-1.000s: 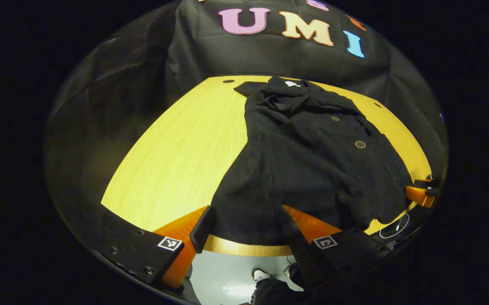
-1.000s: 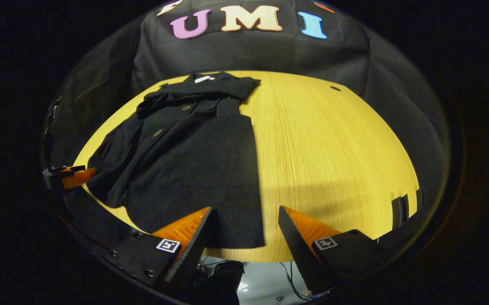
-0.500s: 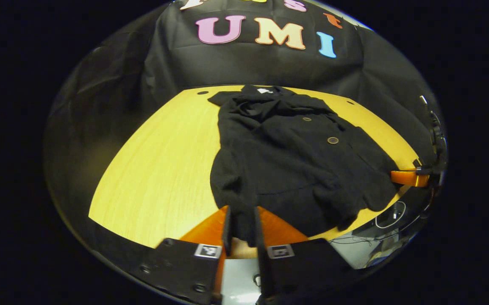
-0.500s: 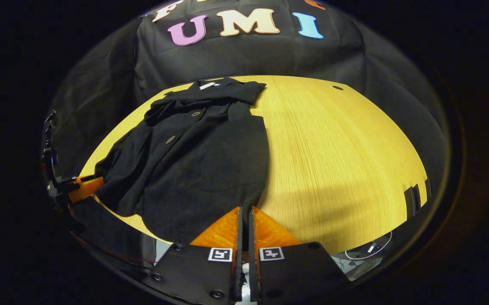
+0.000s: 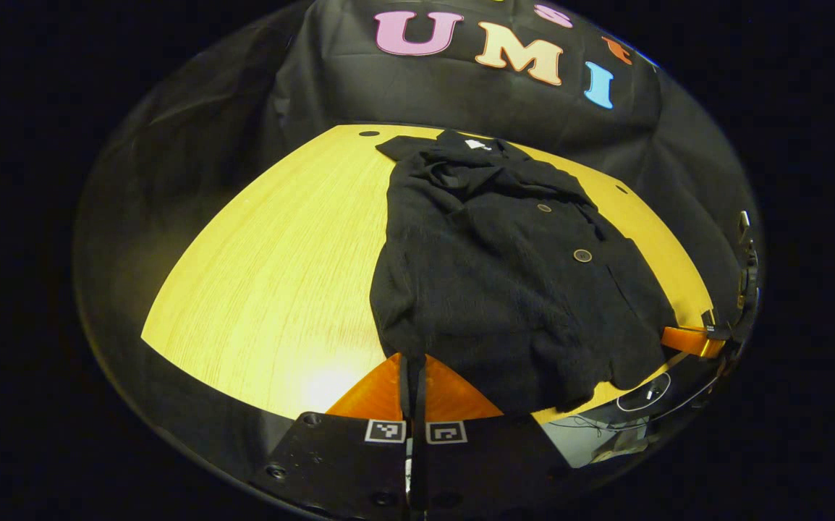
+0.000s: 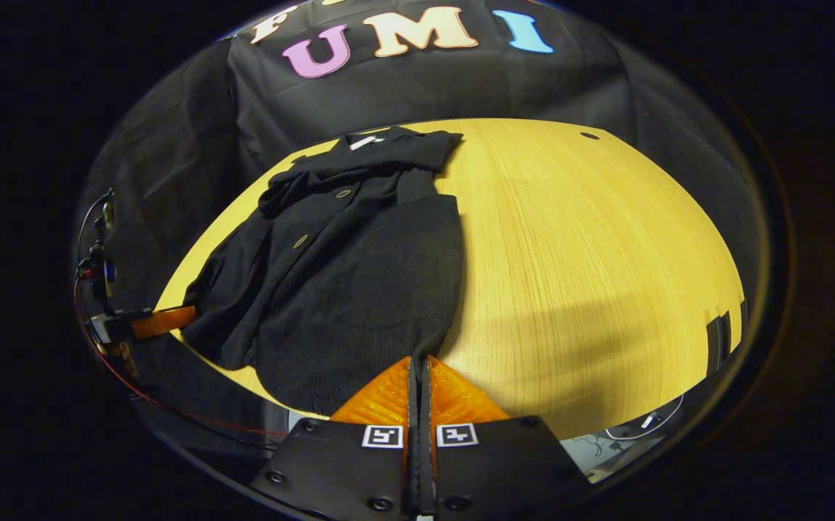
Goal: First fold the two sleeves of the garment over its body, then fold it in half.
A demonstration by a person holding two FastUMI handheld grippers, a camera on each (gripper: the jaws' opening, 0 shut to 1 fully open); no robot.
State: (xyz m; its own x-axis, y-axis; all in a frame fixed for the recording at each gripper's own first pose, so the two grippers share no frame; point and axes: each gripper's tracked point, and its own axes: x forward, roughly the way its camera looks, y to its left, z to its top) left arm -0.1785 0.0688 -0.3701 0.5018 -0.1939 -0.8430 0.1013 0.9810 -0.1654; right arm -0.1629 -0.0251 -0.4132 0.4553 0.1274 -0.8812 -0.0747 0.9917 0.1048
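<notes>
My left gripper [image 5: 414, 359] is clenched on the near hem of the garment [image 5: 504, 268]: both fingers press together with a pinch of the dark cloth between them, at the hem's left corner, right over the near edge of the tabletop [image 5: 273, 268]. My right gripper [image 6: 419, 362] is clenched in the same way on the hem's right corner, also at the near edge, with the cloth drawn in between the fingers.

The garment lies flat on the tabletop, stretching from the near edge to the far edge, where its collar [image 6: 388, 148] with a small white tag sits close to the wall. In the right gripper view it covers the left part of the tabletop, and the wood to its right is bare. In the left gripper view the bare wood lies to its left. Two round buttons [image 5: 582, 255] show along the front. The sleeves lie folded in over the body, one making a rumpled ridge along the side nearer my left gripper, the other lying smoother on the side of my right gripper. The hem between my two grips sags a little past the near edge.

From each gripper's view, the other gripper peeks in at the rim, by the hem's opposite corner.
</notes>
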